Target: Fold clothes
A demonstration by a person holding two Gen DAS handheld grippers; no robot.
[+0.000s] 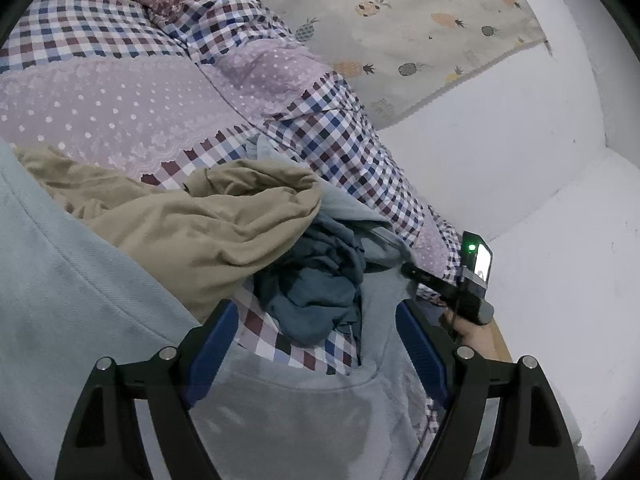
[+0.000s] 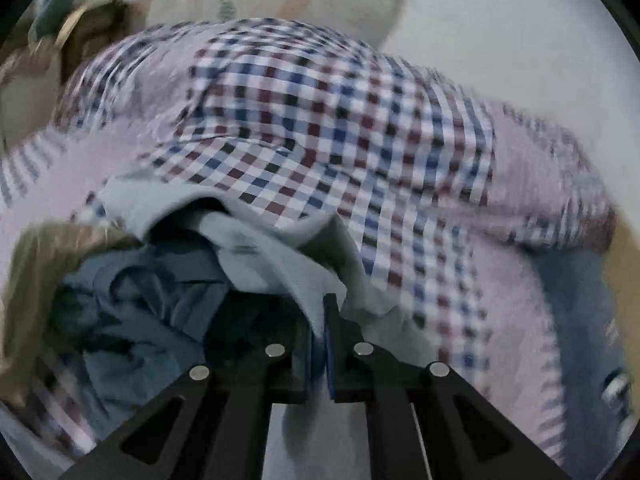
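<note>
Left claw [image 1: 316,356] spread wide over pale blue garment [image 1: 80,320]; right claw [image 2: 320,344], blurred in its own view, clamped on that cloth.

Left wrist view: looks forward and down over the clothes pile [image 1: 224,220] from close above, white wall [image 1: 500,152] behind. Right wrist view: much nearer, low, blurred, probably facing the same heap. Shared: checked quilt [image 2: 320,120], dark blue garment [image 1: 316,280], pale blue cloth [image 2: 280,256].

No text, label or number can be read anywhere.
</note>
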